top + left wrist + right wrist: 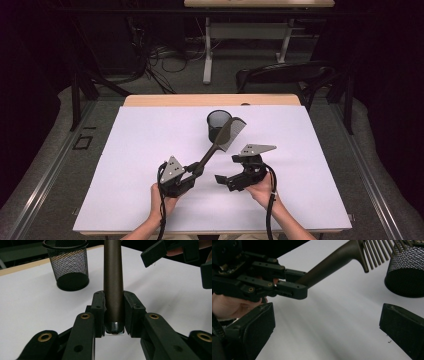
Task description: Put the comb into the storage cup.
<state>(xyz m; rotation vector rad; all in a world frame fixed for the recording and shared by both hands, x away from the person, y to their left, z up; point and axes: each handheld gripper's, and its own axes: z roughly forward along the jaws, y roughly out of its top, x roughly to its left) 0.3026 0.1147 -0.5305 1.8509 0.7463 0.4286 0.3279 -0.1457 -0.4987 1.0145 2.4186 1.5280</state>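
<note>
The left gripper (192, 172) is clamping the handle end of the long brown plastic comb (220, 140), teeth pointing toward one o'clock over the black mesh cup (218, 125). The right gripper (222, 179) is gaping empty. That end-hold may be letting the comb pivot and knock the cup.

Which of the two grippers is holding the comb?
The left gripper: it is shut on the comb handle, near its end. The right gripper is open, with nothing between its jaws.

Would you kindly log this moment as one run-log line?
left gripper: shut on comb handle | right gripper: open, holding nothing | comb: teeth end raised by mesh cup | cup: upright on white table
</note>
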